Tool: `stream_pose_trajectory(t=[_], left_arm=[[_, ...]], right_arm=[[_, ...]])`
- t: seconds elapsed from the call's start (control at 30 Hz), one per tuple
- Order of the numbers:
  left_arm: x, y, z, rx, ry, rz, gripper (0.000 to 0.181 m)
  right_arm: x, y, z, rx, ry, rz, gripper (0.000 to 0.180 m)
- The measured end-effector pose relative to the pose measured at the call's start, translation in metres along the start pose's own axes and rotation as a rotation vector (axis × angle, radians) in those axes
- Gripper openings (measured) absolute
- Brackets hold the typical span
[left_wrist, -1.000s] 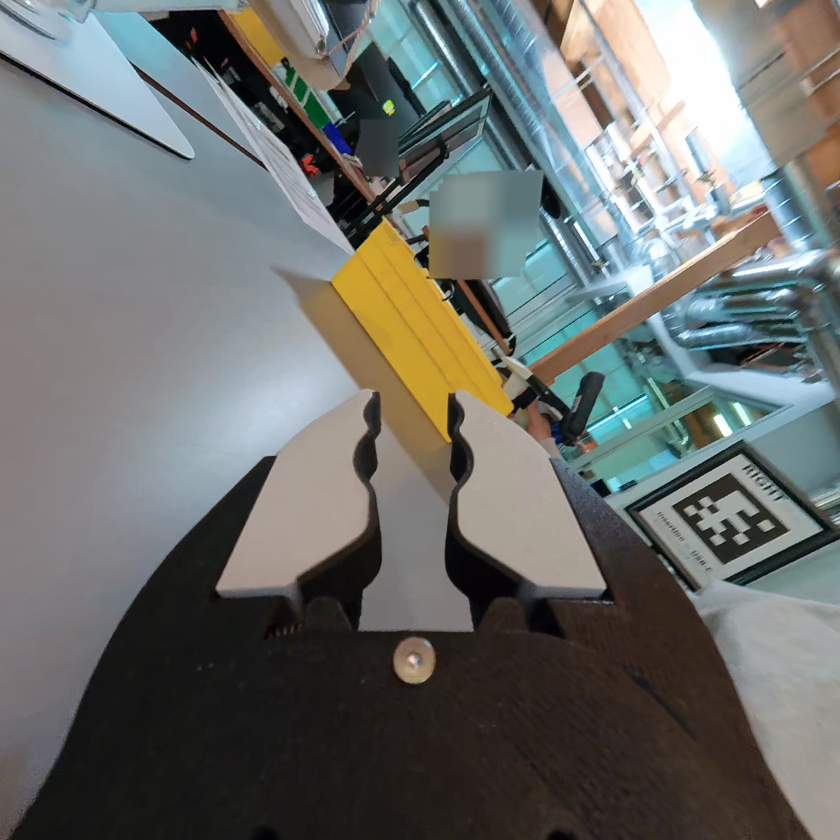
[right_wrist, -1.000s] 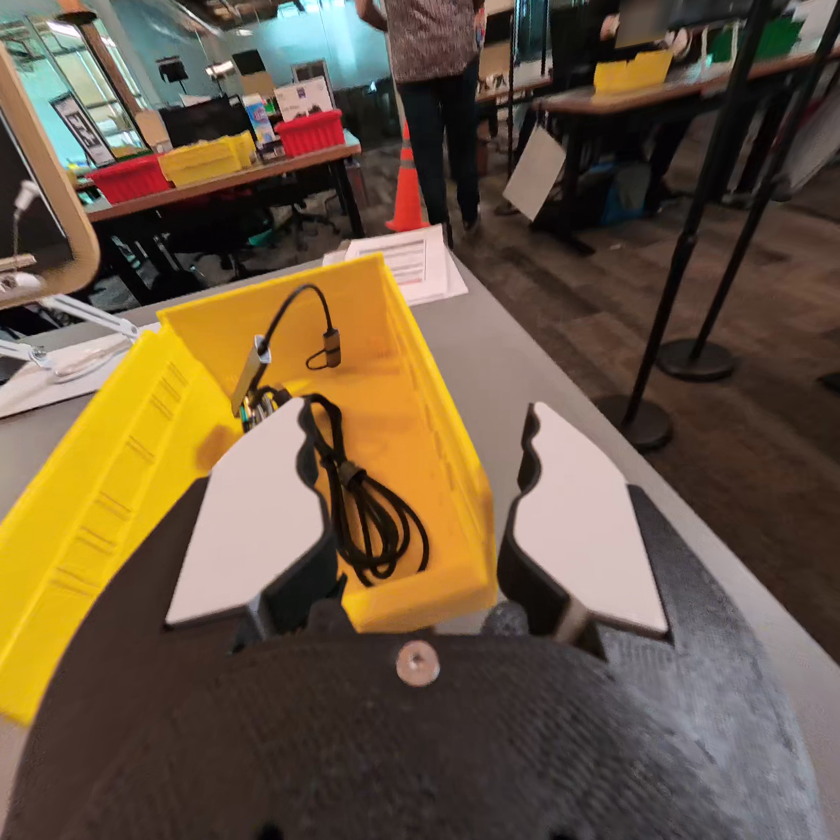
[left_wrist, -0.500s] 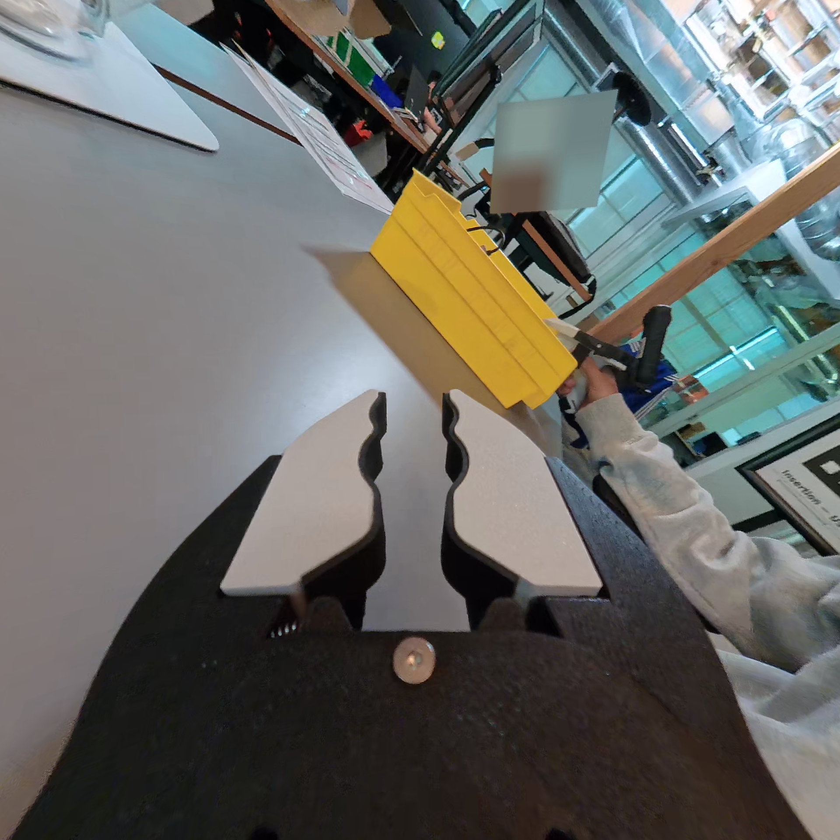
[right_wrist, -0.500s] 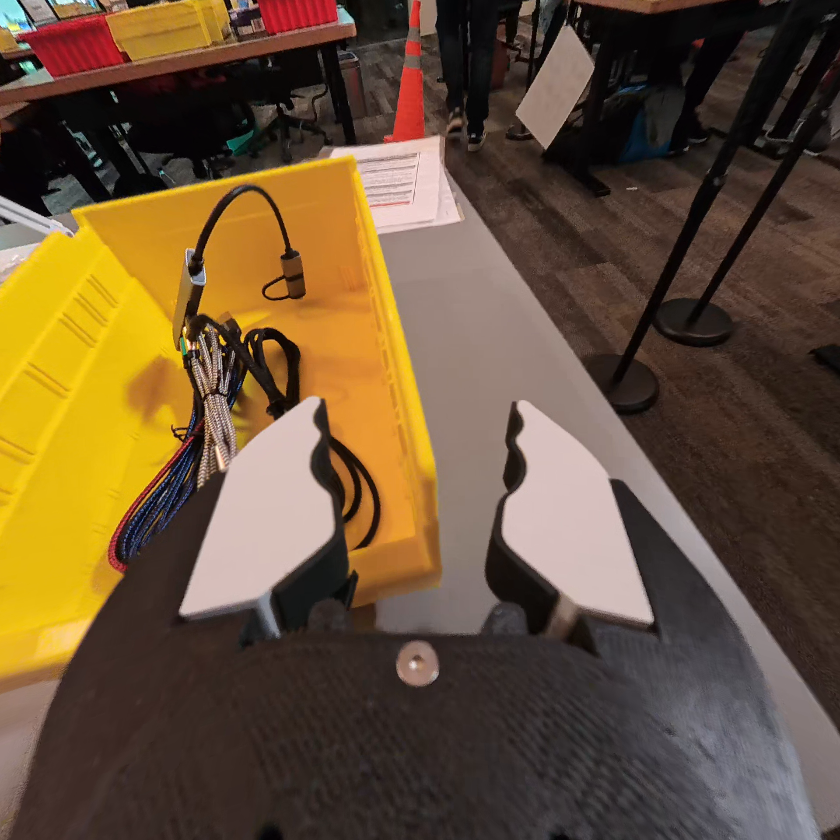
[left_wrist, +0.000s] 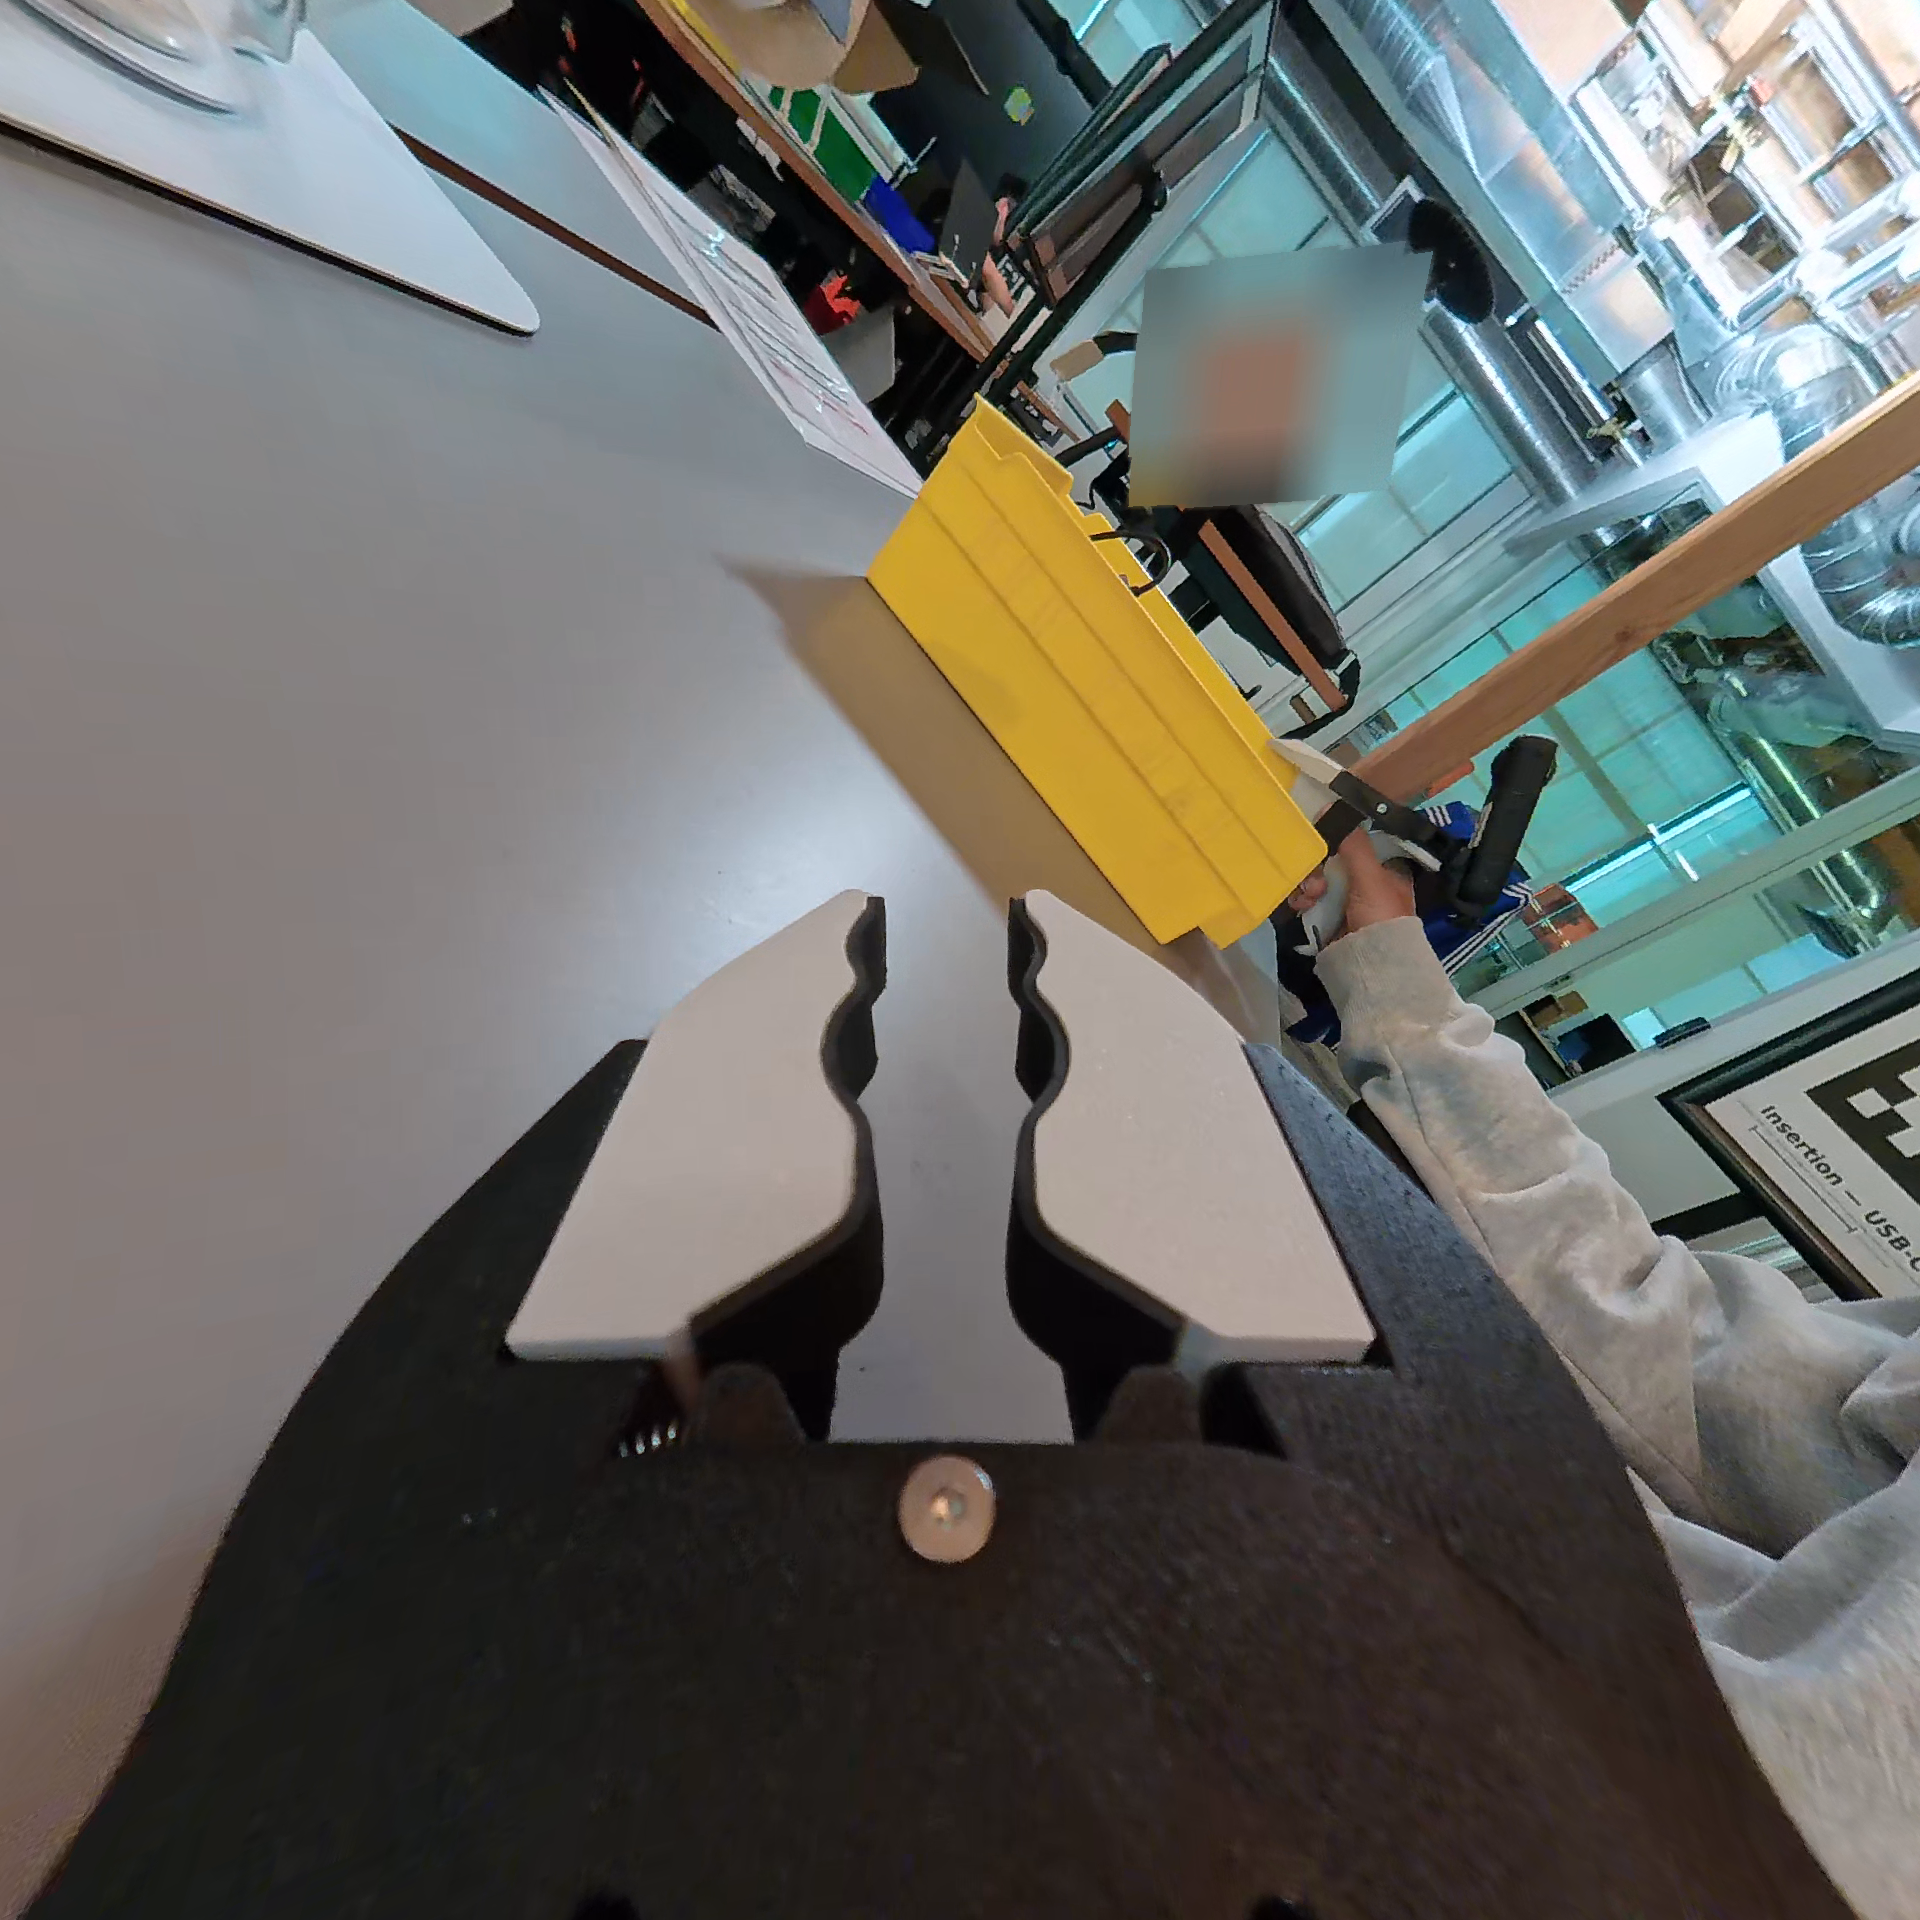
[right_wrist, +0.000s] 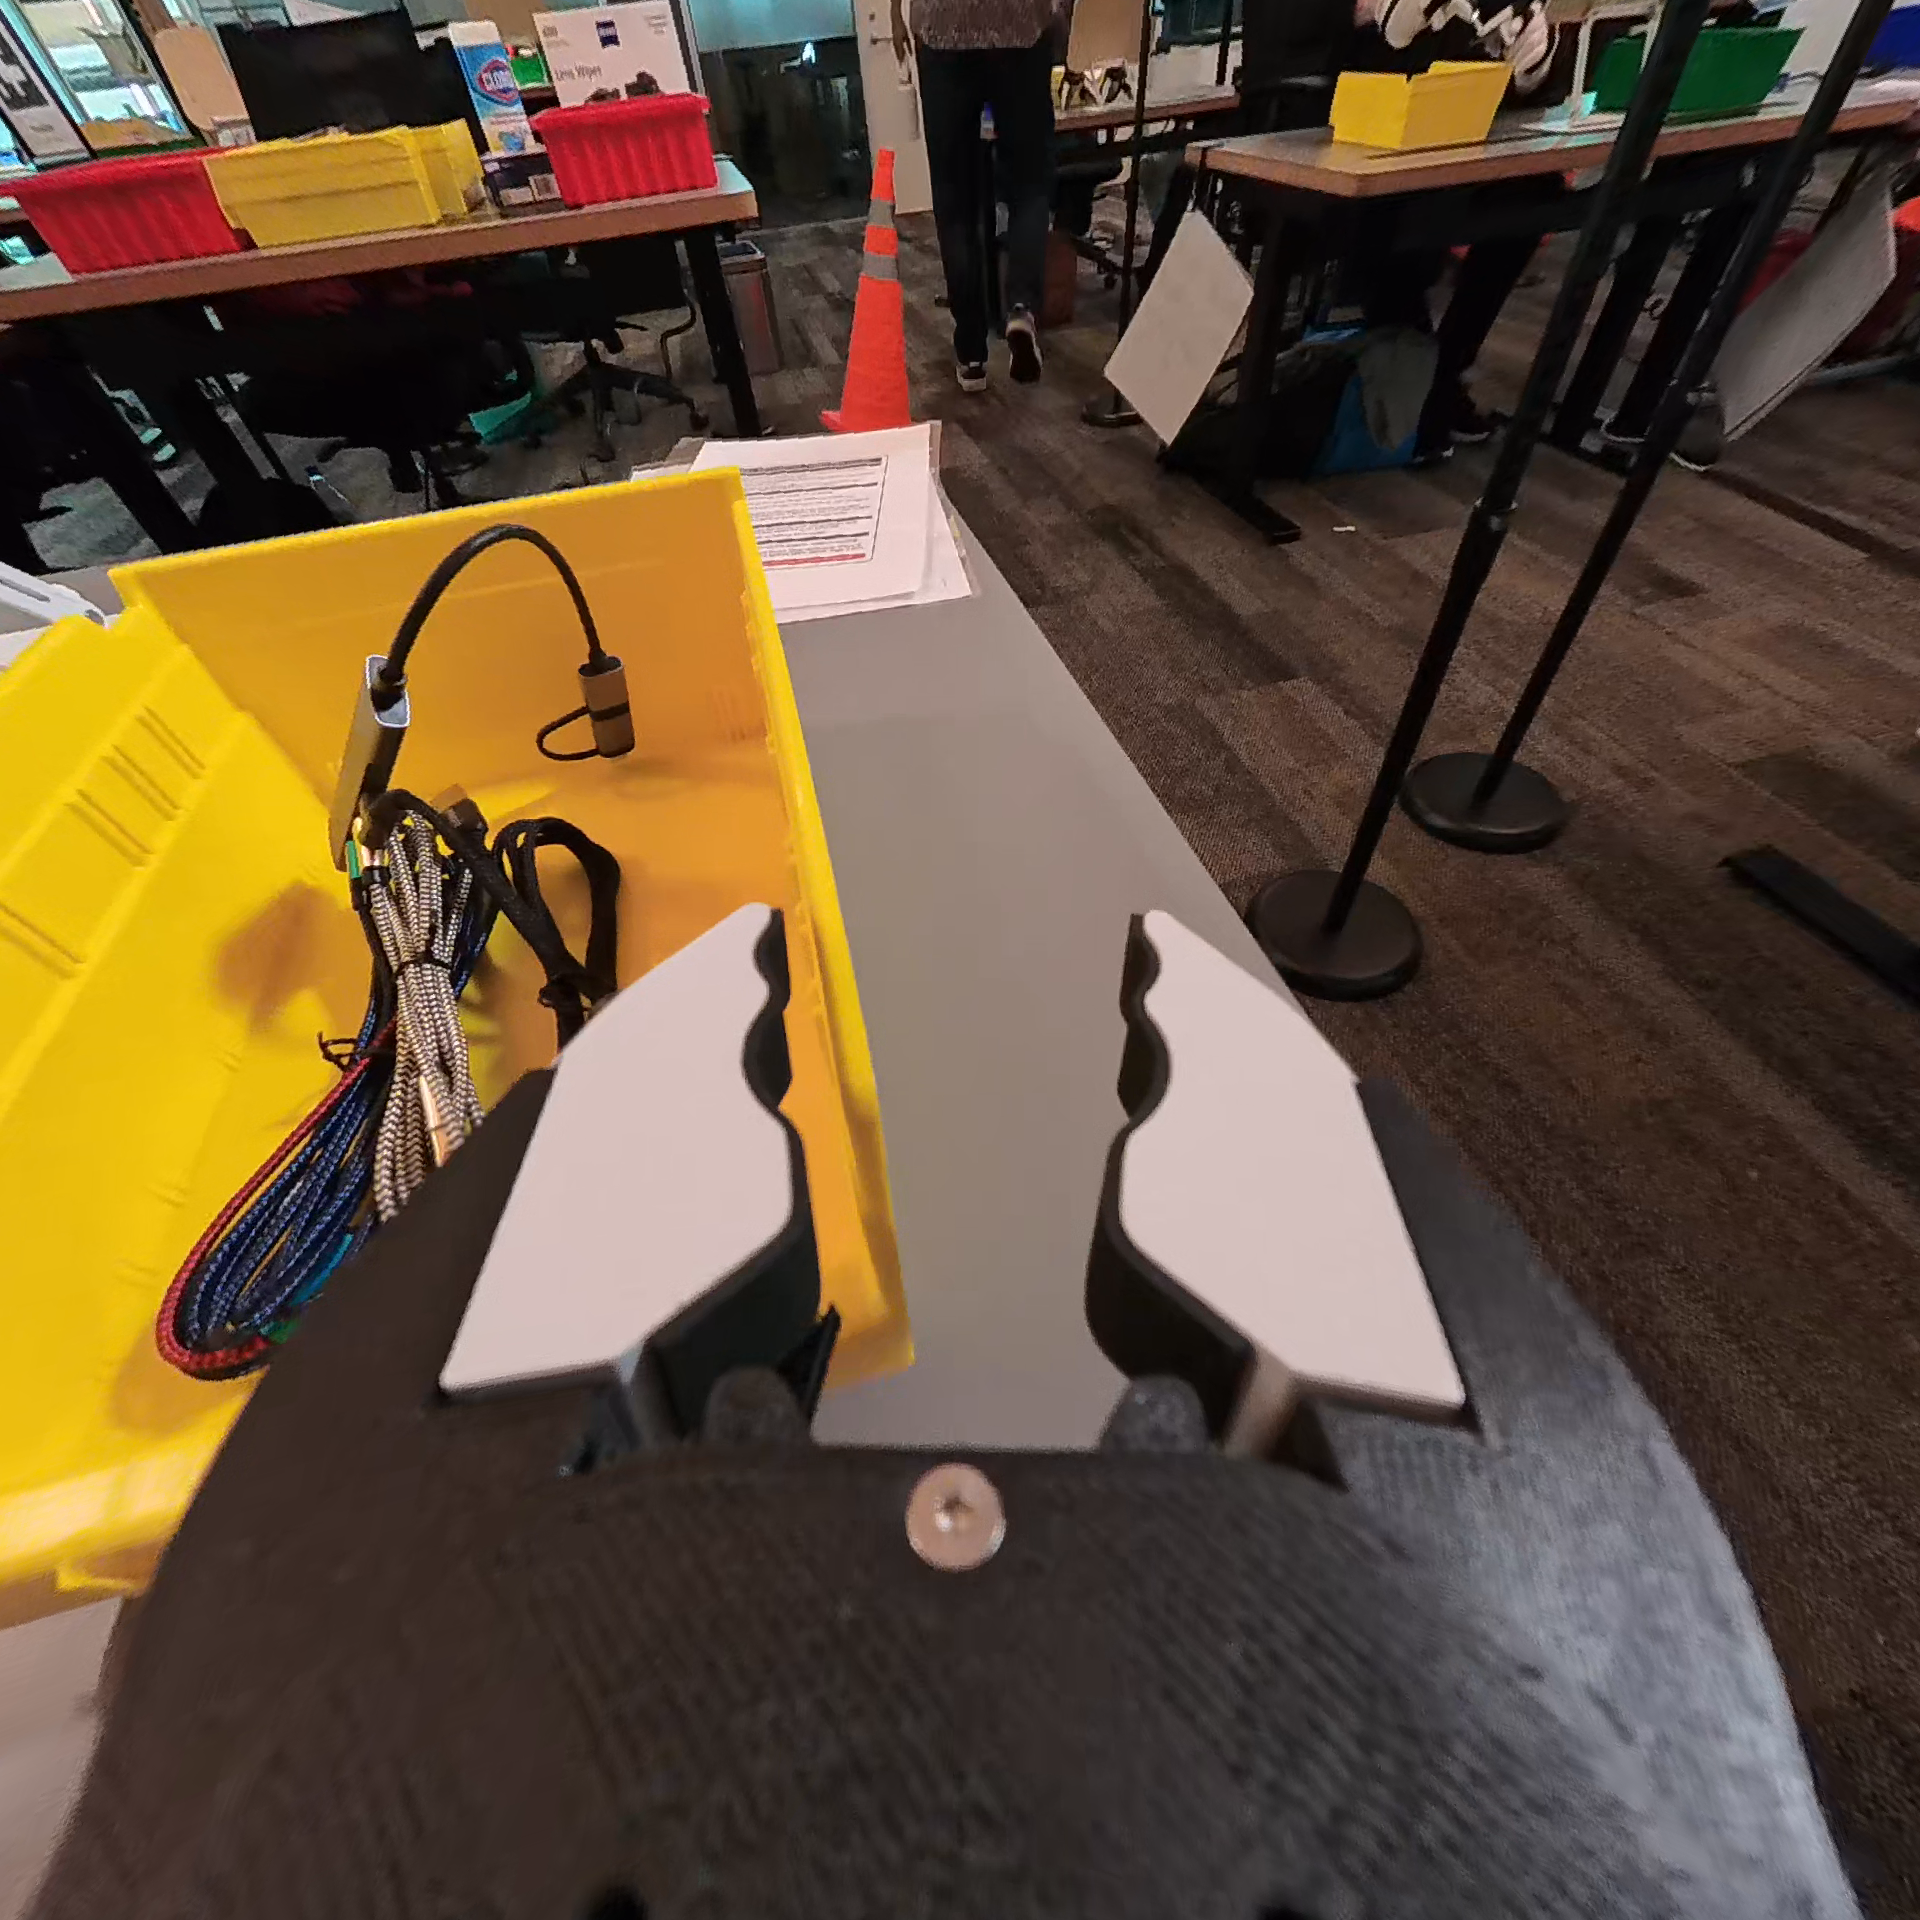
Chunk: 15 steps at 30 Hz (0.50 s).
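Observation:
A yellow bin (right_wrist: 665, 592) stands on the grey table (right_wrist: 966, 790). It holds a black short cable with a grey adapter (right_wrist: 369, 748), a coiled black cable (right_wrist: 561, 894) and several braided cables (right_wrist: 416, 997). My right gripper (right_wrist: 956, 920) is open and empty. Its jaws straddle the bin's right wall near the front corner, the left finger (right_wrist: 644, 1143) over the inside. I cannot tell if it touches. My left gripper (left_wrist: 948, 914) is open by a narrow gap, empty, low over bare table short of the bin (left_wrist: 1081, 717). A hand (left_wrist: 1361, 894) holds the right gripper there.
Printed sheets (right_wrist: 842, 520) lie beyond the bin. A white board (left_wrist: 260, 156) lies at the far left. The table edge runs close on the right, with black stand bases (right_wrist: 1335, 935) and an orange cone (right_wrist: 878, 301) on the floor. A framed sign (left_wrist: 1818, 1143) stands right. About 55 cm separates my left fingertips from my right.
My right gripper has shifted right along the bin, from over its front wall to its right wall, still open. My left gripper's view has swung and drawn back from the bin, gap unchanged.

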<state>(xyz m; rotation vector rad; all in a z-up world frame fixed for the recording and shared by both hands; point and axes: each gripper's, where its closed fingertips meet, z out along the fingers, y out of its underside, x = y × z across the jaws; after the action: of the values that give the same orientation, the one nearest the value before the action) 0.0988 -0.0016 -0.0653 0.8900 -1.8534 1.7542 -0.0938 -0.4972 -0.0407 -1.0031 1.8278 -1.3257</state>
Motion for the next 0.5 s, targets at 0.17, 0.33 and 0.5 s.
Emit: stream_pose_trajectory(t=[0.17,0.33,0.5], left_arm=[[-0.0006,0.0016,0.0013,-0.009,-0.003,0.002,0.024],[-0.0017,0.0028,0.0016,-0.014,-0.012,0.004,0.024],[-0.0017,0.0029,-0.0005,-0.013,-0.031,0.019,0.023]], right_arm=[[-0.0016,0.001,0.0005,-0.004,-0.015,0.009,0.062],[-0.0027,0.0028,0.0015,-0.013,-0.027,0.015,0.062],[-0.006,0.0058,0.0033,-0.028,-0.051,0.029,0.064]])
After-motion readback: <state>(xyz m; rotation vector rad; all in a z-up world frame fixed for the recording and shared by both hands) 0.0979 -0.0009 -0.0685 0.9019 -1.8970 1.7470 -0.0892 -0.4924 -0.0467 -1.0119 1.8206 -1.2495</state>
